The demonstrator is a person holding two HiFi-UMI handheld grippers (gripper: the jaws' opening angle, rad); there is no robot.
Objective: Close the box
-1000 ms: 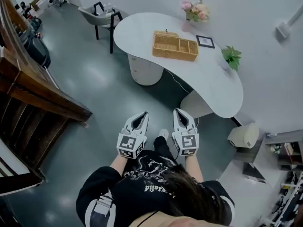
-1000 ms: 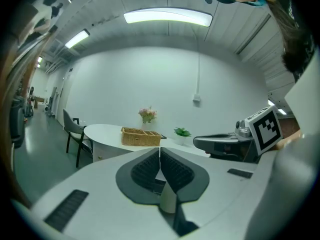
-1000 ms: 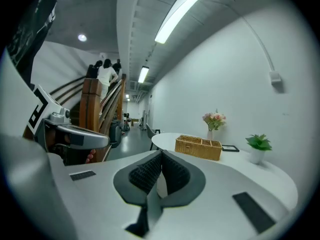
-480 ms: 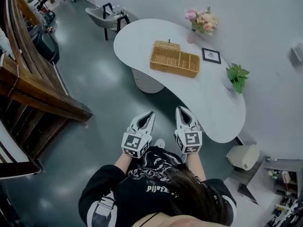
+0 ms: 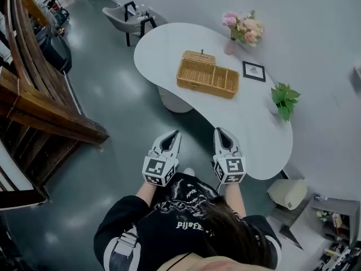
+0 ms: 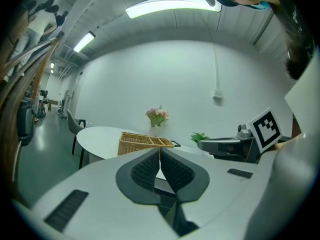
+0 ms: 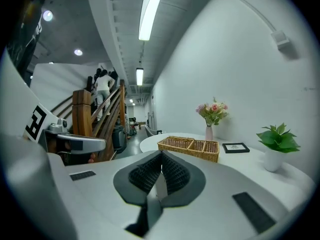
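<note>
Nearest the person, the left gripper and right gripper are hovering side by side above the floor, each with its jaws pressing together on nothing. Farther off, the wicker box is sitting on the white surface, compartments showing, well apart from both. Flowers are standing beyond it.

Cannot read the print in the picture frame at 1 o'clock of the head view: too small. Can see only part of the staircase, cut off at 9 o'clock, of the shelf at 4 o'clock, and of the person at 6 o'clock. In the left gripper view, cannot see the bottom of the basket, hidden behind the left gripper.
</note>
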